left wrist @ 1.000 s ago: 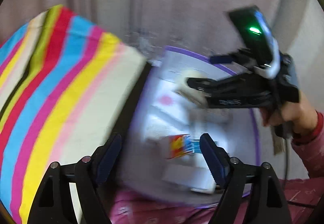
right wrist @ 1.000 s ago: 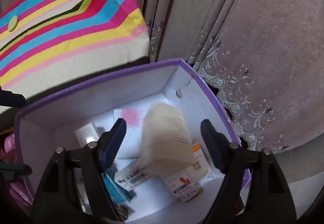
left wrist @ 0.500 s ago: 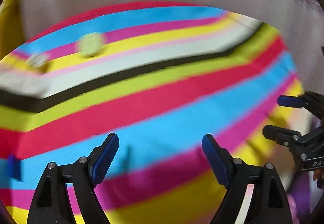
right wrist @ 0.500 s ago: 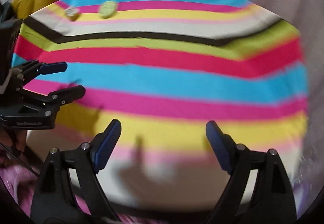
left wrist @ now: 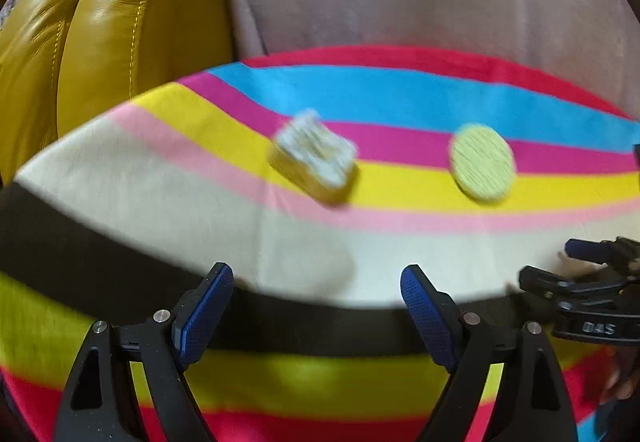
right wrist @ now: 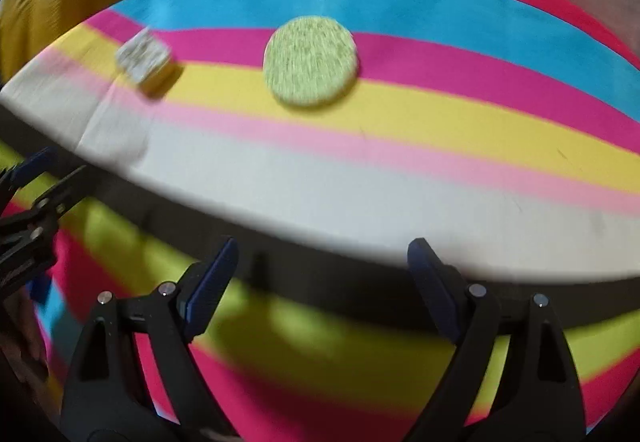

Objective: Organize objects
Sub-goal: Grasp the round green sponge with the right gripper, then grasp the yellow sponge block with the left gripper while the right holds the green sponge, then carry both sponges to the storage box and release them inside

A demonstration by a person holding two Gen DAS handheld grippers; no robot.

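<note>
I had both tools out over the striped cloth (left wrist: 304, 242), and neither one carried anything. The left gripper (left wrist: 316, 306) stood spread wide and empty above the black stripe, and the right gripper (right wrist: 320, 278) was just as wide and just as bare. That made sense to me: with nothing yet picked, wide fingers leave room to drop over a piece.

The two pieces left to organize lay on the far side of that black stripe. The green round disc (right wrist: 311, 61) sat flat across the magenta and yellow bands, straight ahead of my right tool, so I judged it the right's natural target. The small yellow block (left wrist: 314, 158), pale and textured on top, sat to the disc's left, apart from it and ahead of my left tool. Both views were smeared, so the block's exact make I could not tell.
</note>
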